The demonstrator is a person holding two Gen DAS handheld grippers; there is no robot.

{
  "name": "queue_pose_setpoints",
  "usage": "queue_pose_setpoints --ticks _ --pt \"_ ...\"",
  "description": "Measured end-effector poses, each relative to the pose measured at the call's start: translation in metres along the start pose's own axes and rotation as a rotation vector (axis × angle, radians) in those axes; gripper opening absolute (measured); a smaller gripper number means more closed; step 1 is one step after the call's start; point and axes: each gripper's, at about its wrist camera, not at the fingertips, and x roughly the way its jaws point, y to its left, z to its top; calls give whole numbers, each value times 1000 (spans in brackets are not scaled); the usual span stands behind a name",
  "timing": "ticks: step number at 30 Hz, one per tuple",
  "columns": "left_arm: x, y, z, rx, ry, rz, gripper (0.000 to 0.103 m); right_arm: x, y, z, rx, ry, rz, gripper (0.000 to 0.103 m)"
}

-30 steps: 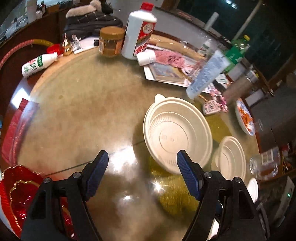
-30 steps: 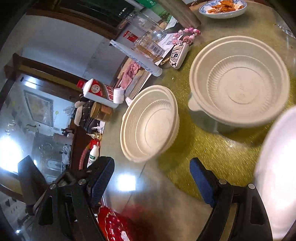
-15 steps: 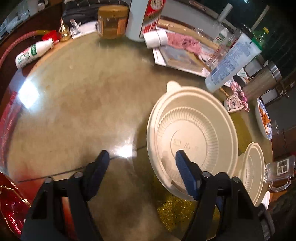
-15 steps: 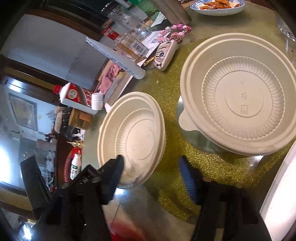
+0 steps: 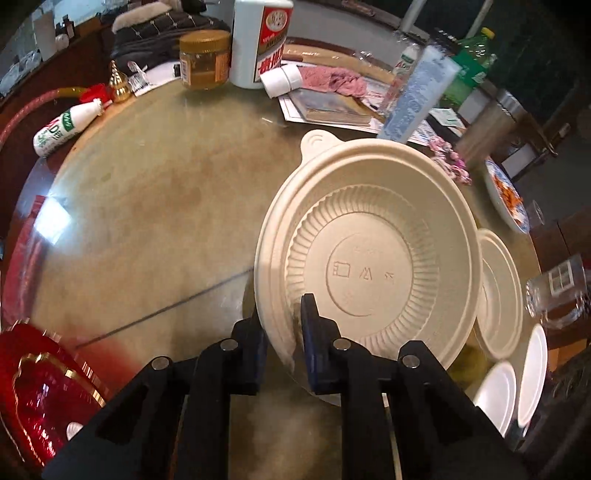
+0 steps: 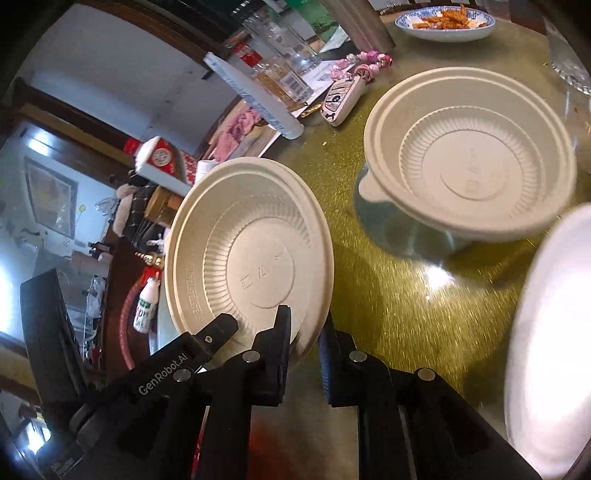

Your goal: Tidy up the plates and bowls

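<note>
1. The left gripper (image 5: 282, 343) has just closed; its blue-padded fingers now pinch the near rim of a large cream-coloured ribbed disposable bowl with a small tab (image 5: 369, 266), one finger outside the wall and one inside.
2. That tabbed bowl sits toward the right of a round glass-topped table (image 5: 155, 206), seen from the left wrist.
3. The right gripper (image 6: 304, 343) has likewise just closed, and its fingers clamp the near rim of a second cream ribbed disposable bowl without a tab (image 6: 251, 251), which appears tilted up off the tabletop.
4. From the right wrist, the tabbed bowl (image 6: 472, 162) lies farther right, apart from the tilted one.
5. White round plates (image 5: 517, 376) lie at the near right edge of the table.
6. Along the far side stand a white liquor bottle with a red label (image 5: 260, 40) and an amber jar with a tan lid (image 5: 203, 61); a small white drink bottle (image 5: 64, 127) lies on its side at far left.
7. A blue-patterned dish of orange food (image 6: 447, 22) sits at the far right.
</note>
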Motion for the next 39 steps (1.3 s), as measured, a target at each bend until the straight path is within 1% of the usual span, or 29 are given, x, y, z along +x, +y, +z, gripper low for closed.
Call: queue_pose_setpoints --ticks 6,10,14,19,28,39 --pt "-31 -2 -35 38 -55 -18 15 -40 -2 -36 -58 -43 -1 15" --pt "-49 -2 -66 63 -96 -48 16 -64 -8 -60 -91 -74 -7 15" --pt "-58 -1 -93 79 -111 -72 16 -83 -17 -86 -110 -92 -18 16" --pt "-67 1 -120 100 -121 -91 16 -97 -26 -110 -116 -106 -29 16" --pt "-81 7 -152 128 -142 -104 16 -114 -32 -139 -124 -127 -36 16" --pt "-99 23 -174 133 -178 -128 17 -127 -21 -167 -179 -160 -60 16"
